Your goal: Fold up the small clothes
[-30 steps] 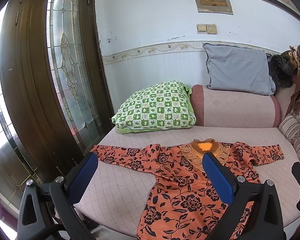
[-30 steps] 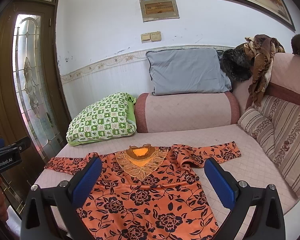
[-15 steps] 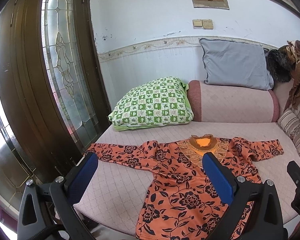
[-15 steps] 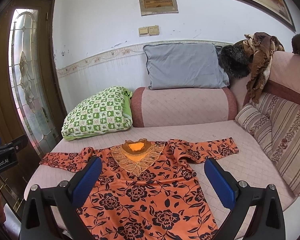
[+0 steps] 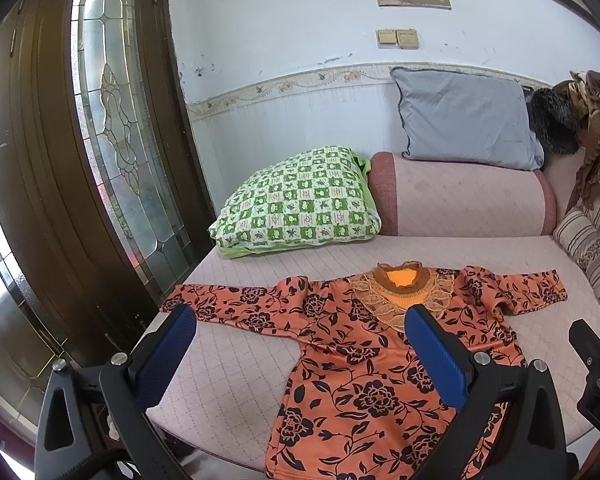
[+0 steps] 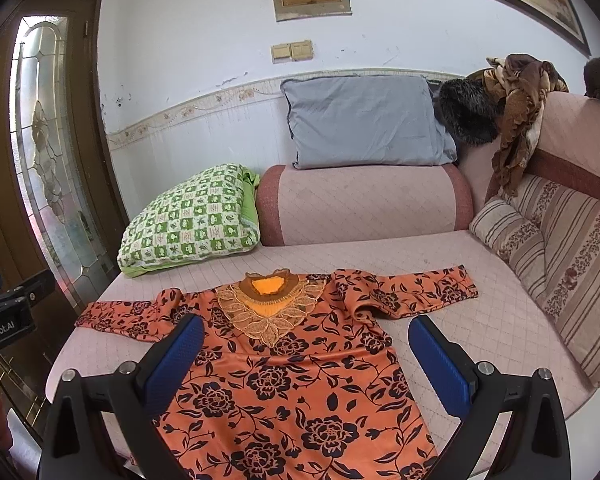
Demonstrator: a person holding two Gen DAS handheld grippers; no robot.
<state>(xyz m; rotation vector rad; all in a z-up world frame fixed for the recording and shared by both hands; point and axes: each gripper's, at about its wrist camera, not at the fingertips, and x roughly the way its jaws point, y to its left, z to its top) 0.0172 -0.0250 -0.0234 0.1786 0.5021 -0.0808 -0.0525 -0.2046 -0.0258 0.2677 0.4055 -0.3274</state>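
I am holding both the left tongs (image 5: 300, 344) and right tongs (image 6: 306, 354) wide and empty above the thin, limp, likely slippery orange blouse (image 6: 284, 380), judging its sleeve cuffs (image 6: 456, 280) at frame edges the best pinch points.

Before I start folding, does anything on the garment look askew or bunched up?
Mostly flat, but the orange floral top is rumpled at the right shoulder, and its hem hangs over the couch edge.
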